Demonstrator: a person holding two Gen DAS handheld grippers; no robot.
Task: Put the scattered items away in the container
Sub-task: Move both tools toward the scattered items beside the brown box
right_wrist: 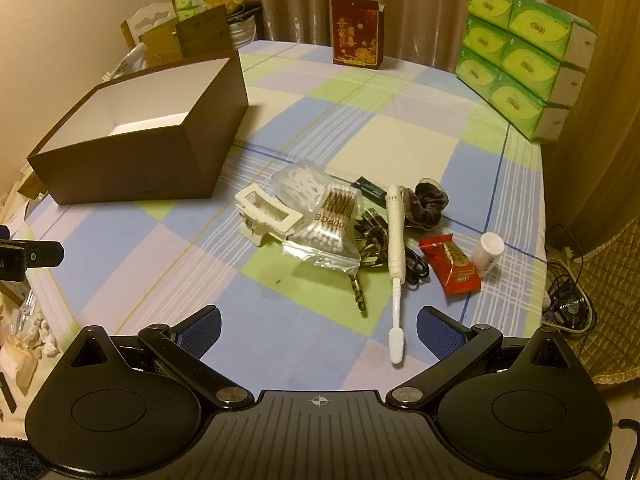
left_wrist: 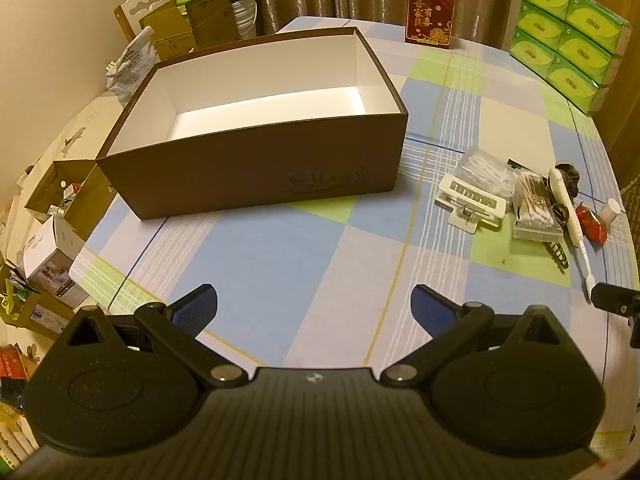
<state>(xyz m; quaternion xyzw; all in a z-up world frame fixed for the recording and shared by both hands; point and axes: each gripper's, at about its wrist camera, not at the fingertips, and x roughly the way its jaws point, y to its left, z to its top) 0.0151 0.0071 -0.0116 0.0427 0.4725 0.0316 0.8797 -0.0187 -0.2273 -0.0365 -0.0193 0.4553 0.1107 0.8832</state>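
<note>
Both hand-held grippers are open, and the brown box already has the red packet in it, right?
Not quite. The brown box is empty in the left wrist view; the red packet lies on the table beside the small white bottle. Both hand-held grippers are open.

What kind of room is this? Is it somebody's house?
Probably a home, maybe a dining corner. There is a table with a checked cloth, curtains behind it, a stack of green tissue packs, and a carved chair piled with boxes.

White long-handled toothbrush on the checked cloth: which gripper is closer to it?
Right. The right gripper hangs open just short of the white long-handled toothbrush, whose head lies between its fingers. The left gripper sits well left of it.
</note>
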